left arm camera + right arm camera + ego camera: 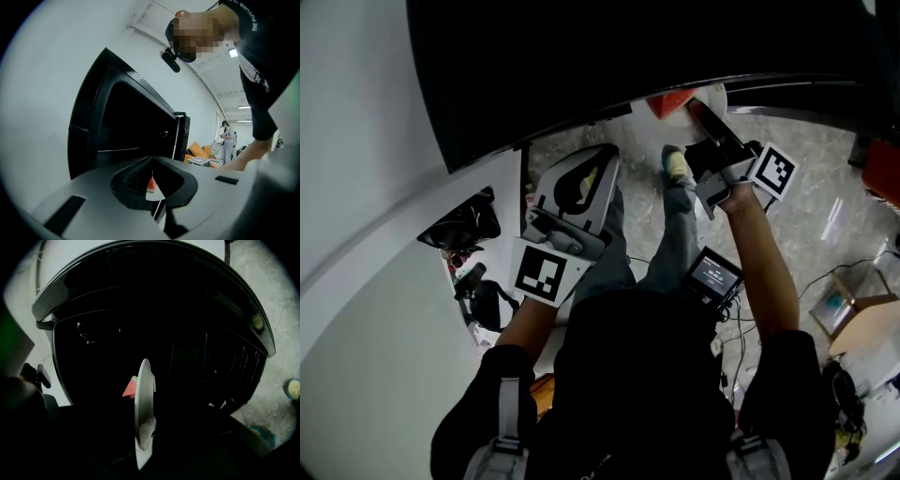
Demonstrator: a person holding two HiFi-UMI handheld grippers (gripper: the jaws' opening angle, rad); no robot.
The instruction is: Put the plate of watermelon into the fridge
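- The black fridge [119,124] is the biggest thing, and it stands straight ahead of both claws. Its door is swung aside and the dark interior, with a shelf line across it, faces them, so the way in looks clear.
- The pale stone floor [825,197] lies below the claws. No bench is in view, so only the grip supports the load.
- The left claw [152,160] has its jaws pressed together at the tips, with nothing between them. It points at the opening beside the other claw and seems free to steady the door.
- The right claw [703,117] is closed tight on the rim of the plate [143,404]. Its jaws are lost in shadow, but the plate rises from between them.
- This white plate juts forward from the right claw towards the fridge interior. In the right gripper view it shows edge-on, so the grip is on one edge only. I judge it is carried rim-first so that it can slide onto a shelf.
- The watermelon [130,387], a red wedge with a green rind, sits on the plate's face beyond the right claw's tips. It is not yet inside the fridge.
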